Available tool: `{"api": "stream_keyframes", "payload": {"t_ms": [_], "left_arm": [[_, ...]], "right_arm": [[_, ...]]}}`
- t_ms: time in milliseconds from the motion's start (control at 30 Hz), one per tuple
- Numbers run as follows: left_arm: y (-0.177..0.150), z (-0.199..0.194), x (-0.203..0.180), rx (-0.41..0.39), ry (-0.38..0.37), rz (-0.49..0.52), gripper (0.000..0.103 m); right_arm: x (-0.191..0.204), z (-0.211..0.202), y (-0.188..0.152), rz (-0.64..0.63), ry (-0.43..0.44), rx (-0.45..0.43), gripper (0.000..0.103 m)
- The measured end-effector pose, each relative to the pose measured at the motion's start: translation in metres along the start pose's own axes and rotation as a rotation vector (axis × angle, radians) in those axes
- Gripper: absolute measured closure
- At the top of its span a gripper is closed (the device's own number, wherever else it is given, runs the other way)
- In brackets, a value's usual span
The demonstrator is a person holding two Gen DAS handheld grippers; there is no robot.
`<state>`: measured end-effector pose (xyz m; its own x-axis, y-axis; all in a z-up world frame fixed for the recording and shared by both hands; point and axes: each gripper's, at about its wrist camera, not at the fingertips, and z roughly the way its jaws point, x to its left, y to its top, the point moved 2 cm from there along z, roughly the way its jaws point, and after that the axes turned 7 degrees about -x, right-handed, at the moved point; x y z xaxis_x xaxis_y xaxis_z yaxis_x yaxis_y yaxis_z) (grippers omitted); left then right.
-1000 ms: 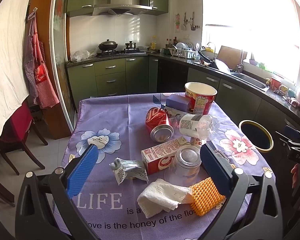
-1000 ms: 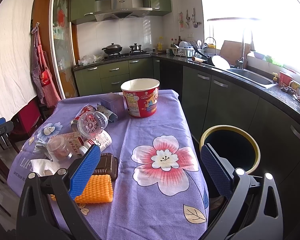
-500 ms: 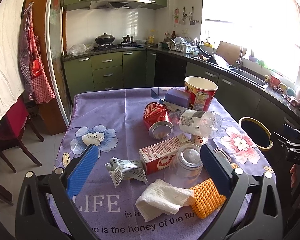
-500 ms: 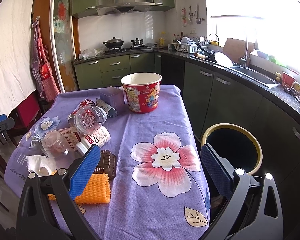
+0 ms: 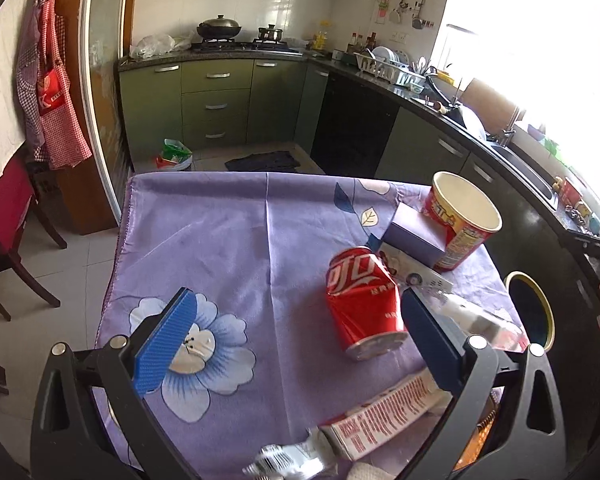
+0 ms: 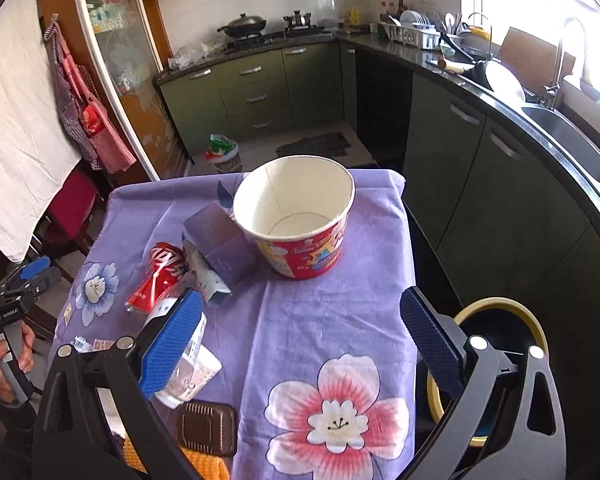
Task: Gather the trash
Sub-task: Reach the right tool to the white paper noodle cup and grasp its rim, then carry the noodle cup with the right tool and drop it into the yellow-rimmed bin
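Note:
A crushed red cola can [image 5: 362,304] lies on the purple flowered tablecloth [image 5: 220,240], just inside my left gripper's right finger. My left gripper [image 5: 296,344] is open and empty above the cloth. A red-and-white carton [image 5: 380,412] lies below it. A red paper tub [image 6: 296,216] stands upright beyond my right gripper [image 6: 300,336], which is open and empty. A purple box [image 6: 220,236], the can [image 6: 160,276] and a clear plastic bottle [image 6: 188,356] lie to the tub's left. The yellow-rimmed trash bin [image 6: 496,364] stands on the floor to the table's right.
A brown tray [image 6: 208,428] and an orange sponge [image 6: 204,464] lie at the table's near edge. Green kitchen cabinets [image 6: 260,92] and a sink counter [image 6: 560,120] run behind and to the right. A red chair [image 5: 4,216] stands left of the table.
Both grippers have moved forward and tilted down over the table. The can now sits close to my left gripper, and the paper tub is much nearer my right gripper. Both stay open.

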<state>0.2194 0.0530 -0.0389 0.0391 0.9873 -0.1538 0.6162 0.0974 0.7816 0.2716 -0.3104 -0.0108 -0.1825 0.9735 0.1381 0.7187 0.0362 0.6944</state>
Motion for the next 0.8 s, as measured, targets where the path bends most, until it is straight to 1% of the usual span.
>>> {"api": "stream_keyframes", "payload": {"t_ms": [33, 100, 133, 200, 233, 333, 367, 467, 533, 567, 600, 633, 800], "left_arm": [[0.003, 0.009, 0.003, 0.009, -0.002, -0.003, 0.006], [0.01, 0.027, 0.007, 0.024, 0.003, -0.002, 0.006], [0.011, 0.034, 0.009, 0.028, 0.009, -0.002, 0.006], [0.013, 0.045, 0.011, 0.036, 0.006, -0.001, 0.006], [0.013, 0.049, 0.013, 0.038, -0.003, 0.001, 0.006], [0.01, 0.058, 0.012, 0.038, -0.014, 0.012, 0.006], [0.009, 0.059, 0.011, 0.04, -0.018, 0.019, 0.006], [0.004, 0.064, 0.009, 0.052, -0.028, 0.036, 0.006], [0.001, 0.067, 0.006, 0.067, -0.043, 0.045, 0.006], [0.0, 0.069, 0.003, 0.073, -0.048, 0.052, 0.006], [-0.001, 0.069, 0.002, 0.075, -0.051, 0.058, 0.006], [-0.002, 0.07, 0.001, 0.077, -0.052, 0.064, 0.006], [-0.004, 0.07, -0.001, 0.082, -0.064, 0.071, 0.006]], "right_arm": [[-0.003, 0.012, 0.011, 0.011, -0.007, 0.028, 0.019], [-0.009, 0.041, 0.033, 0.041, -0.02, 0.103, 0.032], [-0.013, 0.054, 0.04, 0.055, -0.027, 0.134, 0.034], [-0.019, 0.078, 0.052, 0.067, -0.065, 0.191, 0.049], [-0.022, 0.087, 0.057, 0.078, -0.075, 0.214, 0.052], [-0.033, 0.116, 0.066, 0.102, -0.116, 0.288, 0.067], [-0.035, 0.124, 0.067, 0.106, -0.126, 0.309, 0.069], [-0.041, 0.145, 0.068, 0.119, -0.154, 0.359, 0.071], [-0.045, 0.154, 0.064, 0.121, -0.177, 0.377, 0.077], [-0.046, 0.157, 0.062, 0.122, -0.184, 0.385, 0.082], [-0.047, 0.16, 0.061, 0.126, -0.184, 0.391, 0.089], [-0.047, 0.161, 0.06, 0.132, -0.184, 0.396, 0.092], [-0.051, 0.16, 0.061, 0.144, -0.192, 0.384, 0.098]]}}
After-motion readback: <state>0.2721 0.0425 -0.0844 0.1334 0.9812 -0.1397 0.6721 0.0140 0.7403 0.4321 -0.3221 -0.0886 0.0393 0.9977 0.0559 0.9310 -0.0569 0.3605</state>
